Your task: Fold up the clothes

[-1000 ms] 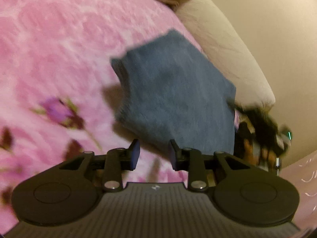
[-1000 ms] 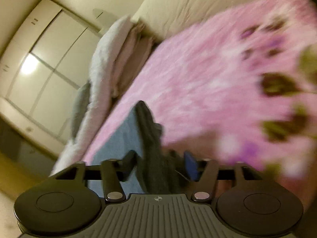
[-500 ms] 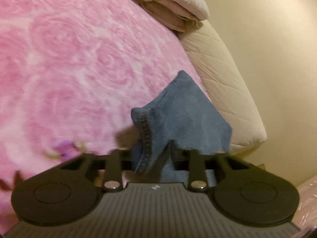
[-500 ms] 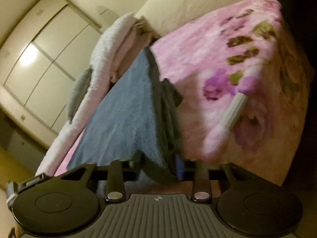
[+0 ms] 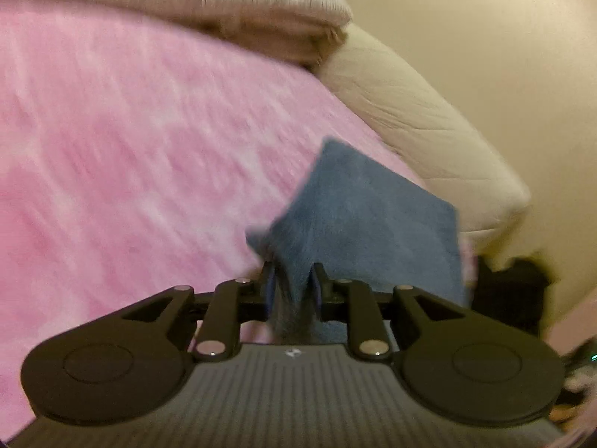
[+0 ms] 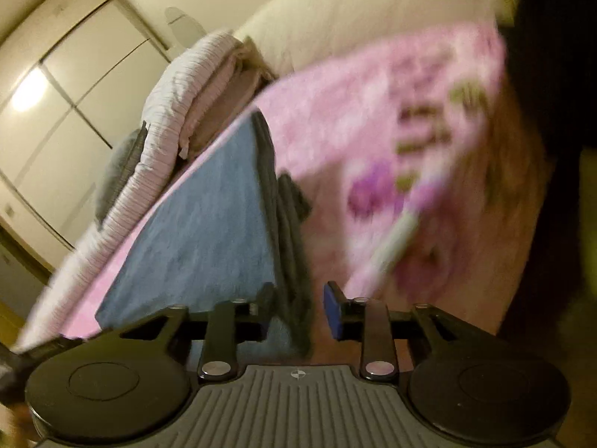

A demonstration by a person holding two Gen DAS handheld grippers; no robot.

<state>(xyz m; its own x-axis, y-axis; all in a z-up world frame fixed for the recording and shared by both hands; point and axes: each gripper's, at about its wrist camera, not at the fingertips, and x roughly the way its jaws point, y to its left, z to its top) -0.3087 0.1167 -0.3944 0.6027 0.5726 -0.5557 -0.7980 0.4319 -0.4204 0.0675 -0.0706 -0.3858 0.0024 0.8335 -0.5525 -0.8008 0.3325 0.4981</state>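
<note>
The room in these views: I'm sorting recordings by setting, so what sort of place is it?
Most likely a bedroom. A pink floral blanket covers a quilted mattress, folded bedding is stacked at its far end, and pale wardrobe doors line the wall.

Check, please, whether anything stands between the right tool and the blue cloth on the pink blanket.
Nothing visible does. The folded edge of the blue cloth already lies between the jaws of the right tool, which have just been opening. It lies against one finger, with a gap to the other pad.
</note>
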